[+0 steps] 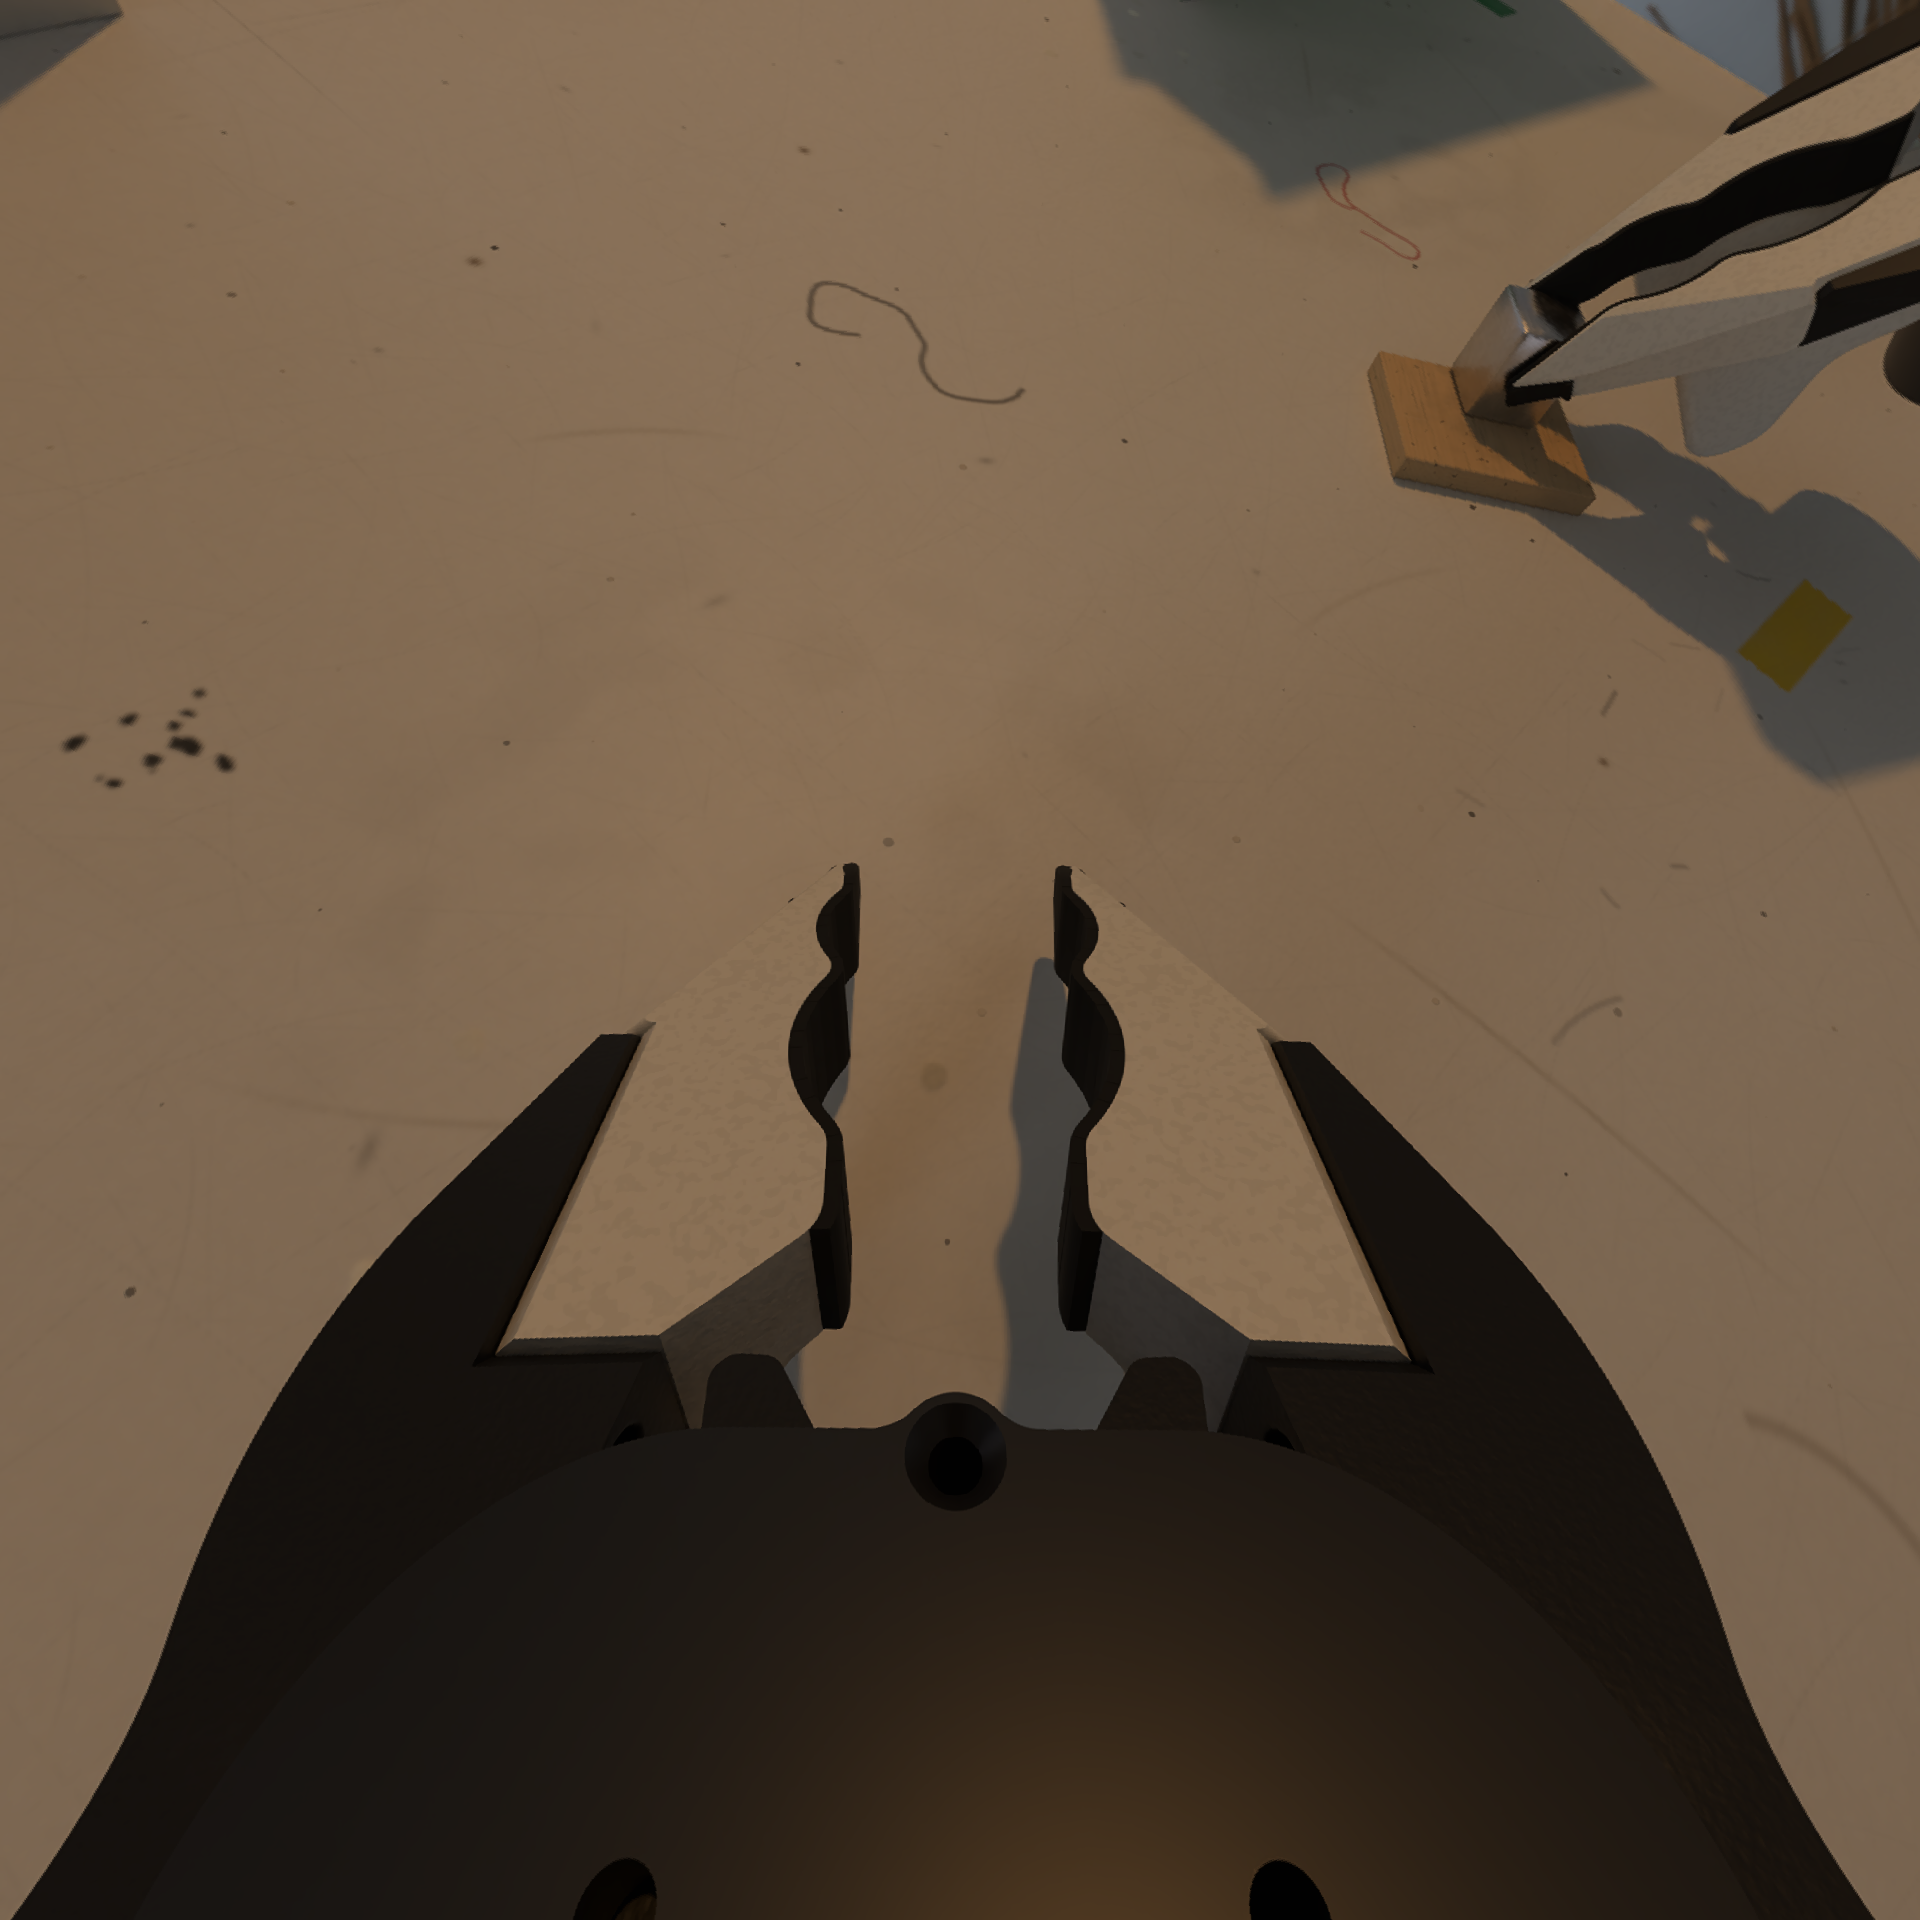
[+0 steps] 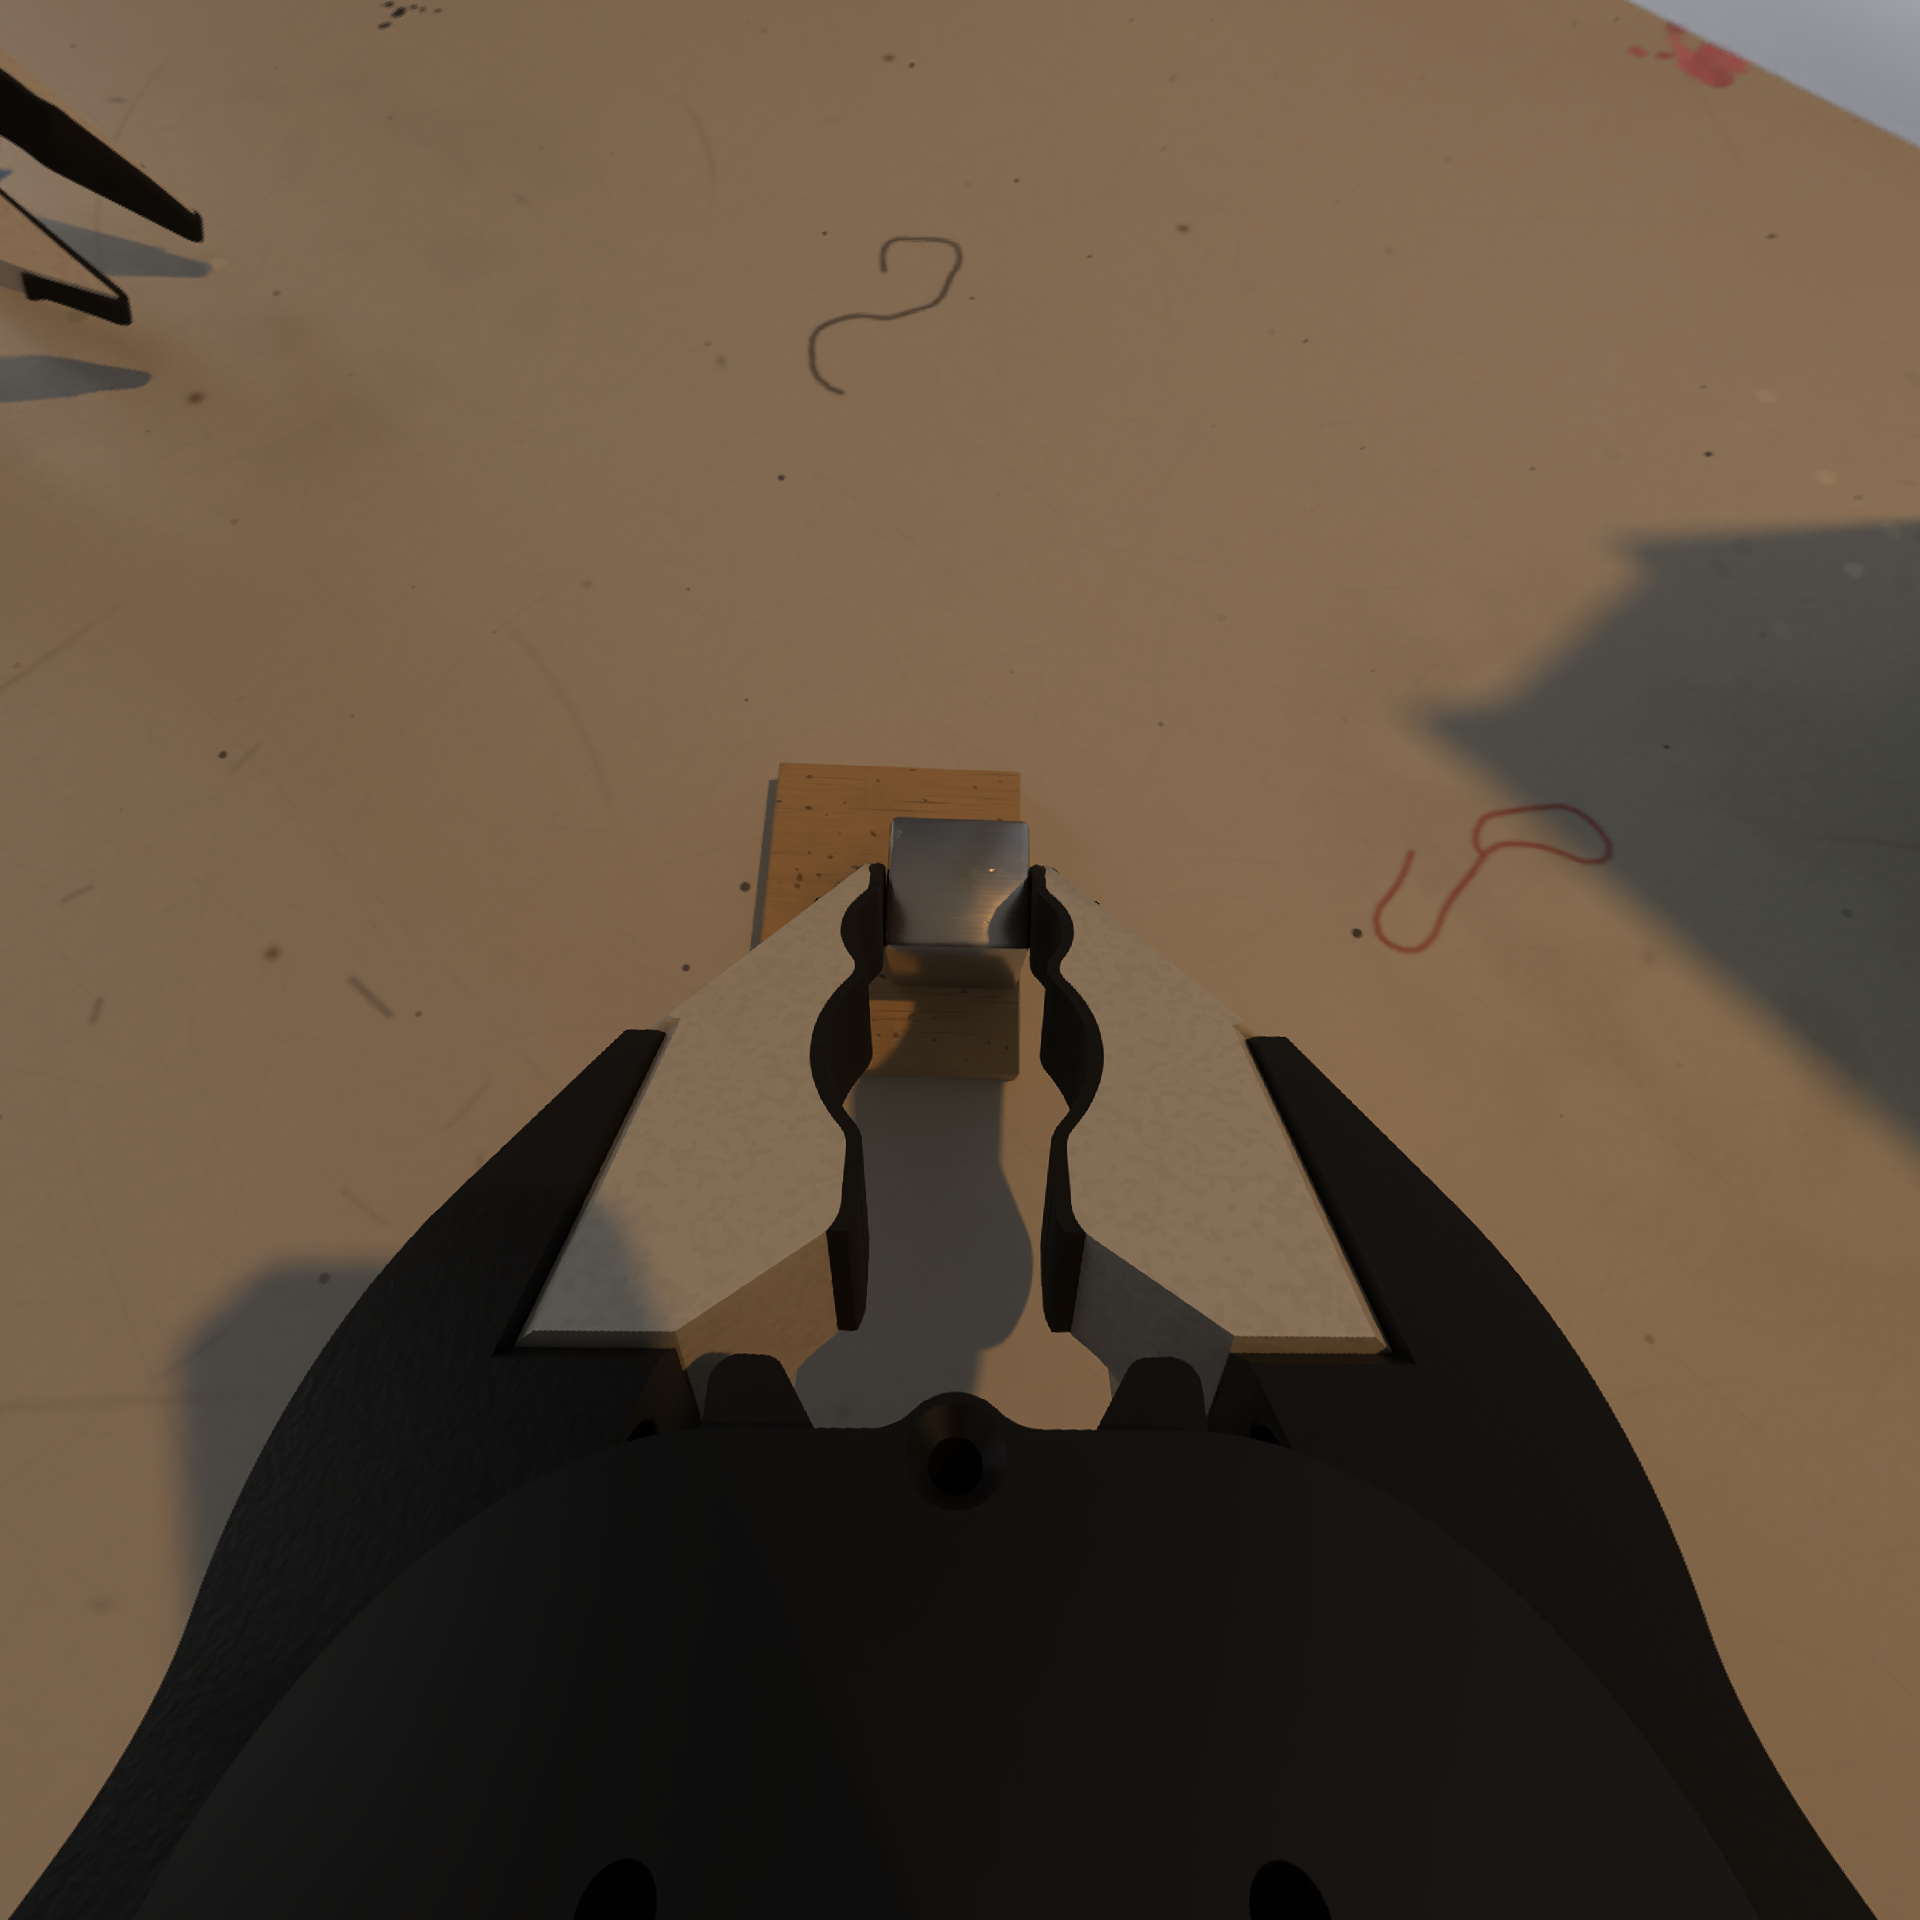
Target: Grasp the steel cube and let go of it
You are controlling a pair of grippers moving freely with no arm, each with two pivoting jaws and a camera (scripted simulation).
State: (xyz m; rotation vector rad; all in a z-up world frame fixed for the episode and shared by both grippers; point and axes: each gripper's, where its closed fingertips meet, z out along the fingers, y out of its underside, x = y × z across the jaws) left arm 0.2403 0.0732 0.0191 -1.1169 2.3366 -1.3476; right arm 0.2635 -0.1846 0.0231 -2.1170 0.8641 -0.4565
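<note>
Both right gripper (image 2: 954, 883) pads clamp the cube (image 2: 958, 883) on the block (image 2: 831, 831) at mid-frame, so release should be gentle; left gripper (image 1: 956, 883) gapes empty.

Small brushed, glossy steel cube (image 2: 956, 883) on a flat, matt, grainy pale wooden block (image 2: 831, 831); scuffed matt tan tabletop (image 2: 520, 623)

Tan tabletop (image 1: 520, 520), scuffed and scratched, with scattered dark specks. A cluster of black spots (image 1: 156, 743) lies toward one side. A dark grey squiggle mark (image 1: 914, 343) is drawn near the middle; a red looped squiggle (image 2: 1486, 873) lies well apart from it. A small light wooden block (image 1: 1455, 457) lies flat on the surface. A yellow square patch (image 1: 1794, 634) sits near it, in shadow. A red smear (image 2: 1699, 62) marks the far edge.
</note>
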